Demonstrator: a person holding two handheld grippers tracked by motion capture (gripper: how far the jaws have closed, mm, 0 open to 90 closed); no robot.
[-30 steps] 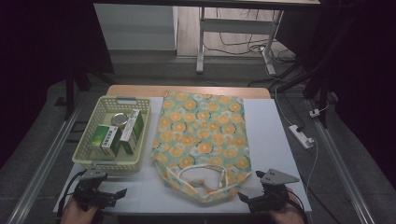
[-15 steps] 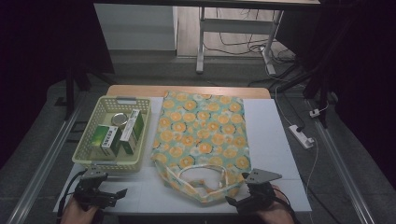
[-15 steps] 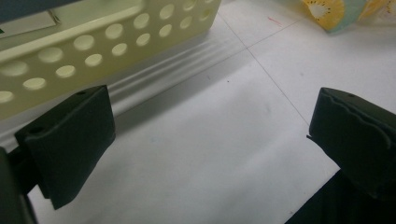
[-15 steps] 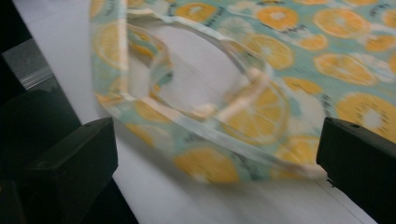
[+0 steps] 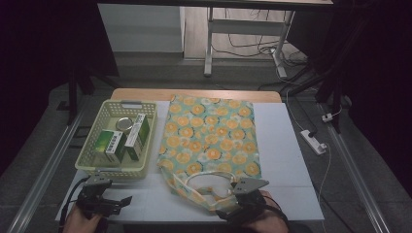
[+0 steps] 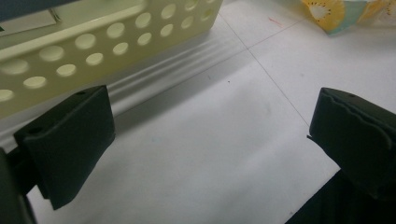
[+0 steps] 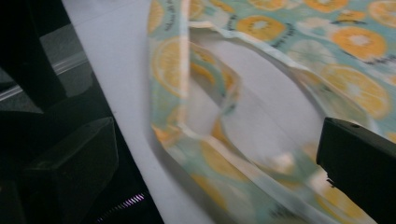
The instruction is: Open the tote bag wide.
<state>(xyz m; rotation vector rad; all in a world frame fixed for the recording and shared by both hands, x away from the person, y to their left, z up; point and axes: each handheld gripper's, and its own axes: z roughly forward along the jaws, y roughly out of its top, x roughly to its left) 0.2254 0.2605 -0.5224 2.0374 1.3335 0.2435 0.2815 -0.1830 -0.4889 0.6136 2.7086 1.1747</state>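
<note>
A tote bag (image 5: 209, 131) printed with orange slices lies flat on the middle of the white table, its handles (image 5: 206, 182) towards the near edge. My right gripper (image 5: 227, 206) is at the near edge over the bag's mouth. In the right gripper view its jaws (image 7: 215, 154) stand open, with a bag handle (image 7: 170, 70) lying between and beyond them, not gripped. My left gripper (image 5: 121, 203) rests low at the front left, just in front of the basket (image 5: 90, 167). It is open (image 6: 210, 140) over bare table, with the basket wall (image 6: 107, 42) close ahead.
The pale yellow basket holds two green-and-white boxes (image 5: 111, 145) (image 5: 137, 136) and a round tin (image 5: 124, 124). Bare white table (image 5: 282, 160) lies to the right of the bag. A power strip (image 5: 313, 141) lies on the floor beyond the right edge.
My right gripper has moved left along the near edge, from the front right corner to the bag's handles. The left gripper has stayed in place.
</note>
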